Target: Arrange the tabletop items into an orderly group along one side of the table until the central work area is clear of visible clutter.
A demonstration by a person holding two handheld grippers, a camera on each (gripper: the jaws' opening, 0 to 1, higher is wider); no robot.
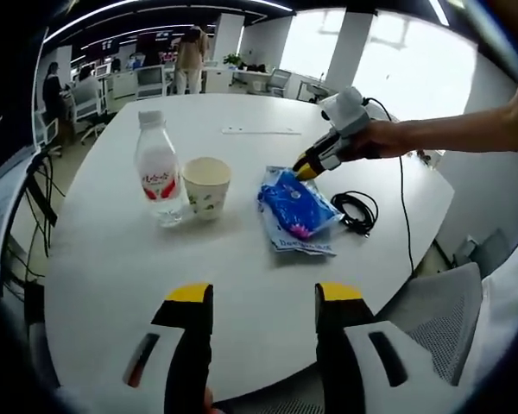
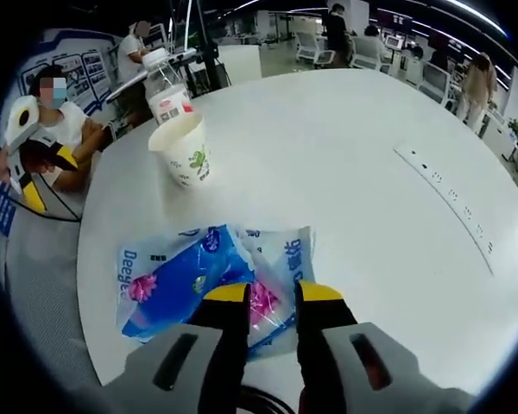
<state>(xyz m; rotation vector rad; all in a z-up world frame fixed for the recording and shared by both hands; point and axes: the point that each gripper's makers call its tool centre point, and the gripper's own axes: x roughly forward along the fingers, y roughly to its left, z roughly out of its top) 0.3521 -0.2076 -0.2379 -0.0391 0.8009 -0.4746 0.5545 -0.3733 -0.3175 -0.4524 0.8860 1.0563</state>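
While your right gripper [image 2: 270,293] hovers jaws parted over the blue plastic tissue packet [image 1: 295,204] mid-table beside the paper cup [image 1: 206,185] and clear water bottle [image 1: 159,180], and your left gripper [image 1: 264,295] waits open, close on the packet next.

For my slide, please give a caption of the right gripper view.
Right tool poised over blue packet, paper cup and water bottle beyond.

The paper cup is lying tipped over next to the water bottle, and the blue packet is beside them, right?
Not quite. The paper cup stands upright next to the water bottle, as the left gripper view shows. The blue packet does lie beside them.
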